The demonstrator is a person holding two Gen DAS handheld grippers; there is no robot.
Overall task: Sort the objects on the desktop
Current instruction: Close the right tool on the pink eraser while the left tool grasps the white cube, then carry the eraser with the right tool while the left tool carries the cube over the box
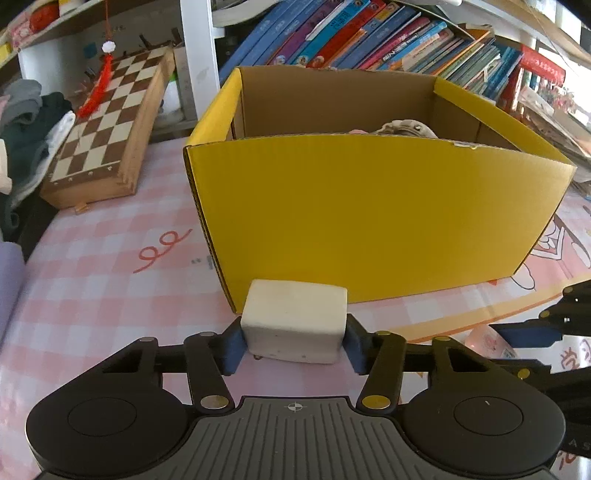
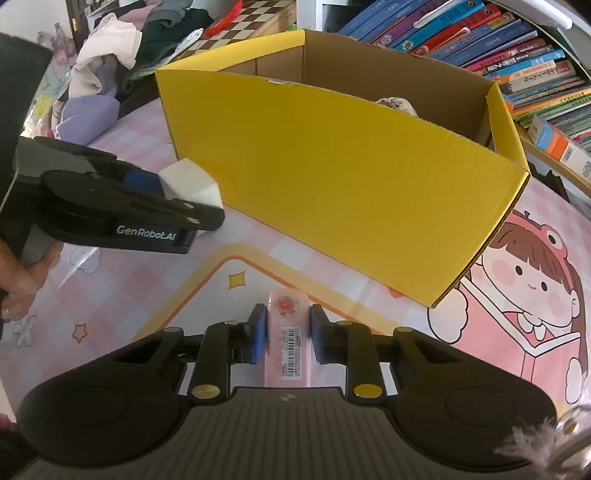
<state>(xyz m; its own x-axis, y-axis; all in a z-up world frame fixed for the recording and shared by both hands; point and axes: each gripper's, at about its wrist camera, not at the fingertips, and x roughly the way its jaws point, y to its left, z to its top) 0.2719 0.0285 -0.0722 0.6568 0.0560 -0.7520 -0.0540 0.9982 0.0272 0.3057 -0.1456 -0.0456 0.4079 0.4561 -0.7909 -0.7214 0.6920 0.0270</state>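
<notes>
Background clutter around the pink checked surface (image 1: 92,280)

A folded wooden chessboard (image 1: 107,125) with a red tassel (image 1: 96,88) lay beside heaped clothes (image 1: 26,122); slanted colourful books (image 1: 369,33) filled the shelf; a cartoon girl (image 2: 524,277) decorated the mat.

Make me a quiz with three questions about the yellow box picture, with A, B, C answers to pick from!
1. Where is the chessboard?
A. inside the box
B. left of the box
C. in a gripper

2. What colour is the box outside?
A. yellow
B. green
C. red

3. What is the left gripper doing?
A. hanging open
B. gripping a book
C. gripping a white block

Answers: 1 B, it lies on the table beside the box's left wall. 2 A, the outer walls are yellow. 3 C, the white block sits clamped between its blue pads.
</notes>
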